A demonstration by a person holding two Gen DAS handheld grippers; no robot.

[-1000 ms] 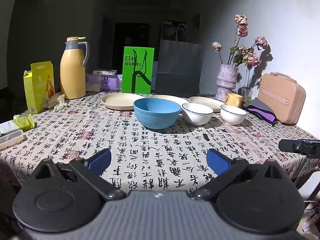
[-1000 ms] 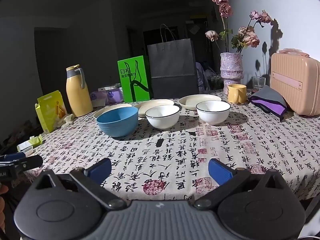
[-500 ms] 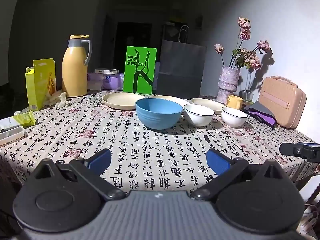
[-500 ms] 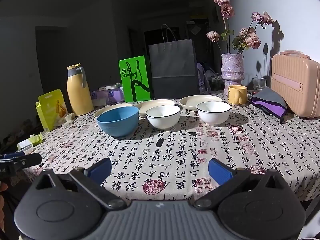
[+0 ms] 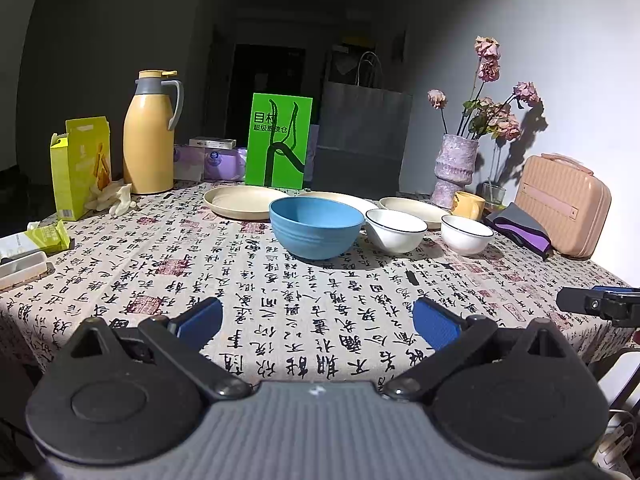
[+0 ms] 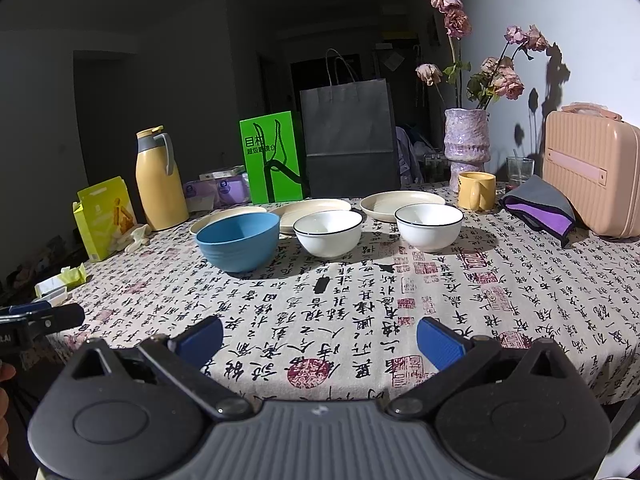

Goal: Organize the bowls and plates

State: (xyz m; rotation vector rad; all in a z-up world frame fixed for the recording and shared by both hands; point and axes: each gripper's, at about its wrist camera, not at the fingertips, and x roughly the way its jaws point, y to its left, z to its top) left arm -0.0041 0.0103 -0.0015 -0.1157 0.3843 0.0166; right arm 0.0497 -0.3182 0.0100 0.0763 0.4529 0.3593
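A blue bowl (image 5: 316, 226) (image 6: 238, 241) and two white bowls with dark rims (image 5: 394, 228) (image 5: 466, 234) stand in a row on the patterned tablecloth (image 5: 280, 300). In the right wrist view the white bowls sit at centre (image 6: 328, 232) and to the right (image 6: 430, 226). Three cream plates (image 5: 238, 202) (image 5: 340, 199) (image 5: 412, 206) lie behind them. My left gripper (image 5: 318, 322) is open and empty near the table's front edge. My right gripper (image 6: 320, 338) is open and empty at the front edge, further right.
A yellow thermos (image 5: 150, 132), yellow carton (image 5: 82, 166), green box (image 5: 278, 146), dark paper bag (image 5: 360, 136), flower vase (image 5: 456, 170), yellow mug (image 5: 468, 205), folded purple cloth (image 5: 520, 232) and pink case (image 5: 564, 204) ring the back and sides.
Both grippers have shifted slightly; the left view rose a little and drew marginally nearer the bowls. Nothing on the table moved.
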